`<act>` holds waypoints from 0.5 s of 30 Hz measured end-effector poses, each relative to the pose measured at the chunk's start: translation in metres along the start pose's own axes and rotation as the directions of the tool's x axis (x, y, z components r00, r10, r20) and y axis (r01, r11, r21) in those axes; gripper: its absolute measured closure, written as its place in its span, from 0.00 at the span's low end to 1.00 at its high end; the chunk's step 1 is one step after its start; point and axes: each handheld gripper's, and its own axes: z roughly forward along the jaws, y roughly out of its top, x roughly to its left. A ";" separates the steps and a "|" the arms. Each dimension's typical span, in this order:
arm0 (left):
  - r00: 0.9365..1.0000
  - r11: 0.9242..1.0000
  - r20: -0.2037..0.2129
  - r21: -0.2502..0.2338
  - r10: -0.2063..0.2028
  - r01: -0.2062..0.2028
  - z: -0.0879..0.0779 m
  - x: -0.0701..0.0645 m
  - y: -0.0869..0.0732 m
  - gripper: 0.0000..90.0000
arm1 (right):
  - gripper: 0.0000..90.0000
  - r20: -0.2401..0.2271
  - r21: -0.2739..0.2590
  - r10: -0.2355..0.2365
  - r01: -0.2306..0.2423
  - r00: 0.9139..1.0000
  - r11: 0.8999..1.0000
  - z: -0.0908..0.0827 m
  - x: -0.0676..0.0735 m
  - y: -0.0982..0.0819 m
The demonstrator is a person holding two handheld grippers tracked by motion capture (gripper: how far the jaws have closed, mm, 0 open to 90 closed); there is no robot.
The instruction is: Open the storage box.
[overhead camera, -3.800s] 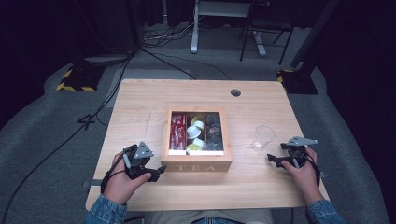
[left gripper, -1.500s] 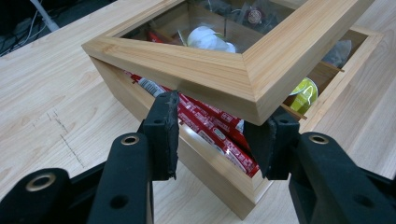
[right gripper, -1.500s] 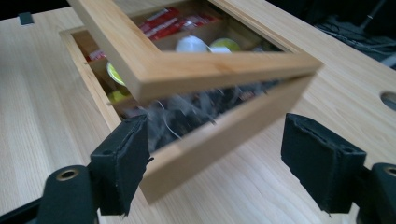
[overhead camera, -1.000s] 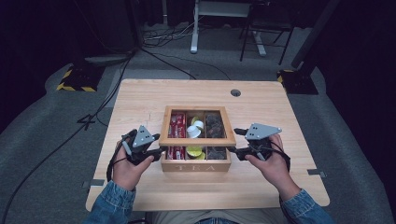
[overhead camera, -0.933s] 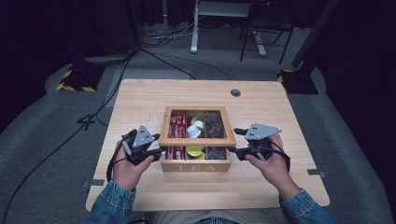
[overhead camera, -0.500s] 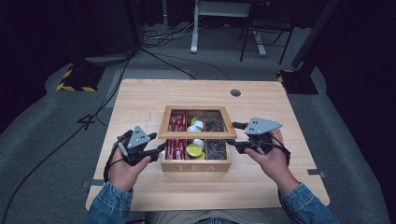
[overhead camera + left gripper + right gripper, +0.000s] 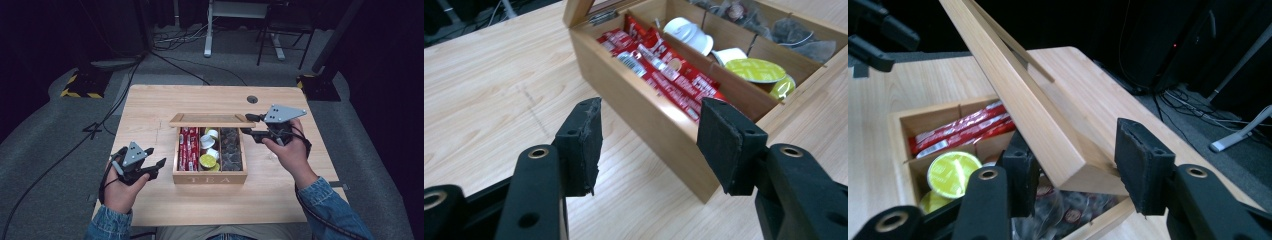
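since a second ago the lid [image 7: 212, 120] of the tea box [image 7: 210, 177] has swung up from nearly flat to standing on edge over the box's far wall, and my left gripper [image 7: 152, 167] has slid away from the box's left wall. my right gripper [image 7: 248, 124] sits at the lid's right end; in the right gripper view [image 7: 1075, 165] its jaws have just been closing and straddle the lid's corner [image 7: 1068, 170], the left pad against the wood, the right pad with a sliver of gap, so i can't call it a firm clamp. in the left gripper view [image 7: 649, 145] my left gripper's jaws have just been opening, nothing between them, the near corner of the box [image 7: 674, 145] just beyond the pads. left of the box, bare table [image 7: 145, 120] runs to the edge. inside the box, red packets [image 7: 188, 149] fill the left compartment, capsules [image 7: 208, 161] the middle, dark bags [image 7: 231, 150] the right. right of the box, open wood runs to the table edge.
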 end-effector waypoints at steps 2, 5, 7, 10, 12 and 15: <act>1.000 1.000 -0.007 0.006 -0.008 0.008 -0.003 0.001 -0.003 0.49 | 0.61 0.004 -0.007 -0.002 0.002 1.000 1.000 0.002 -0.005 0.005; 0.999 1.000 -0.025 0.013 -0.020 0.020 -0.008 0.004 -0.011 0.49 | 0.63 0.008 -0.016 -0.001 0.001 1.000 1.000 0.008 -0.014 0.011; 0.999 1.000 -0.029 0.016 -0.025 0.026 -0.010 0.005 -0.013 0.49 | 0.64 0.010 -0.015 -0.001 0.001 1.000 1.000 0.009 -0.016 0.013; 0.999 0.999 -0.038 0.023 -0.034 0.035 -0.014 0.006 -0.017 0.49 | 0.66 0.024 -0.022 0.001 -0.001 1.000 1.000 0.013 -0.023 0.017; 0.999 0.999 -0.038 0.027 -0.035 0.036 -0.017 0.006 -0.020 0.49 | 0.67 0.033 -0.034 0.019 -0.018 0.999 0.999 0.015 -0.029 0.020; 0.998 0.999 -0.041 0.035 -0.039 0.041 -0.019 0.007 -0.023 0.49 | 0.66 0.044 -0.046 0.031 -0.029 0.999 0.999 0.019 -0.037 0.024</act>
